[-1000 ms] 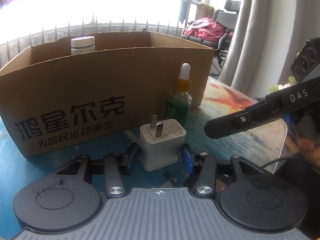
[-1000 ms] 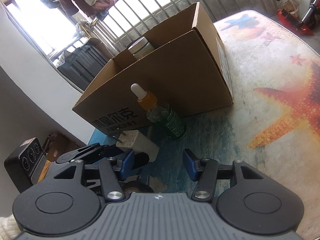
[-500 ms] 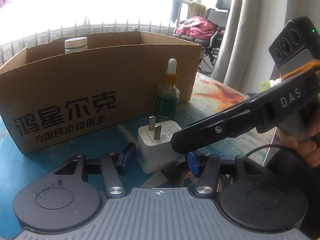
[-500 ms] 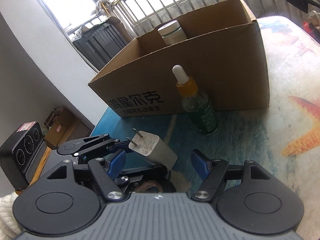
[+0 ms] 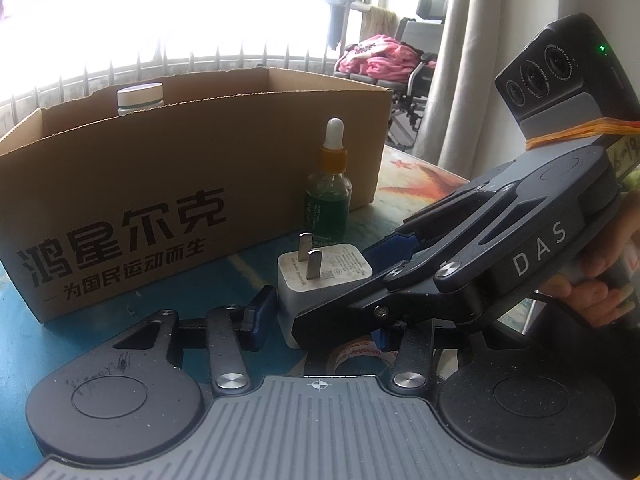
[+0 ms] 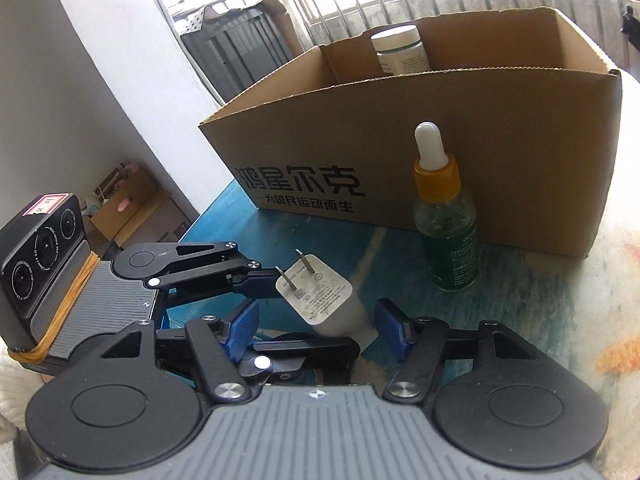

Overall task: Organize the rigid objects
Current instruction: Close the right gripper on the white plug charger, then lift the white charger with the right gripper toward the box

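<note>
A white charger plug (image 5: 320, 280) with two metal prongs is tilted just above the table, with my left gripper (image 5: 322, 322) shut on its sides. Its jaws are closing on it. The right gripper (image 6: 316, 324) reaches in from the right and straddles the same charger (image 6: 326, 300). Its jaws are closing with the charger between them, and both blue pads (image 6: 242, 322) still stand off the body. A green dropper bottle (image 5: 328, 200) with an orange collar stands upright against the cardboard box (image 5: 120, 184). A white-capped bottle (image 5: 140, 98) stands inside the box.
A tape roll (image 5: 356, 354) lies on the blue starfish-print table (image 5: 40, 320) under the grippers. A person's hand (image 5: 600, 288) holds the right gripper's handle. Beyond the table are curtains, a window railing and a chair with pink cloth.
The right gripper came in from the right, rolled, and now has its fingers around the charger. The left gripper kept its place with the charger in it.
</note>
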Motion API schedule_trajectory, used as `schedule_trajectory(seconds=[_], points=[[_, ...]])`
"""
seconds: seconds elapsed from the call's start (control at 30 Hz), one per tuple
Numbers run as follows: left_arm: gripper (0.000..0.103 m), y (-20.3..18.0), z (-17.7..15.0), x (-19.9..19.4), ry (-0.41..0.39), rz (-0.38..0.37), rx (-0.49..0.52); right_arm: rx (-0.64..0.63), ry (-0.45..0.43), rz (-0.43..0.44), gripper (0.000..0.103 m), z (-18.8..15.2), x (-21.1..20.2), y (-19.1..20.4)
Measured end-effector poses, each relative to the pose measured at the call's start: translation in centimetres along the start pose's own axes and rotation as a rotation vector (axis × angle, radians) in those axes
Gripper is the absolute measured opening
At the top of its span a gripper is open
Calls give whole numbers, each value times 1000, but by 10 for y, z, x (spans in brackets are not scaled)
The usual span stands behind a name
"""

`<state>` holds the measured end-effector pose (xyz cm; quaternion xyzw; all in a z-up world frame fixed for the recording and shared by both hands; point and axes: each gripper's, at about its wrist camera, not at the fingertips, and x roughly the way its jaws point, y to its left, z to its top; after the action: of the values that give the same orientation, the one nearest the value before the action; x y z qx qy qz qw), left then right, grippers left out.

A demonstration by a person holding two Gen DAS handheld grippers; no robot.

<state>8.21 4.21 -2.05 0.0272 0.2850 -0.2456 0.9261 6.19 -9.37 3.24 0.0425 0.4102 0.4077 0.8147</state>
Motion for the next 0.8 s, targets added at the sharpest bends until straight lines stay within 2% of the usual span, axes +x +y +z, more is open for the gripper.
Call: schedule_trajectory(seconds=[0.2,0.3,0.8], points=[[47,-2,2,1,3,11,3,-29,-6,-1,63,0,-1,2],[47,-4,2,0,3,15,12,-36,-24,-20,54,-1,-3,3],[46,-13,14,-16,-38,17,14,-31,-88,-1,51,5,-21,8]])
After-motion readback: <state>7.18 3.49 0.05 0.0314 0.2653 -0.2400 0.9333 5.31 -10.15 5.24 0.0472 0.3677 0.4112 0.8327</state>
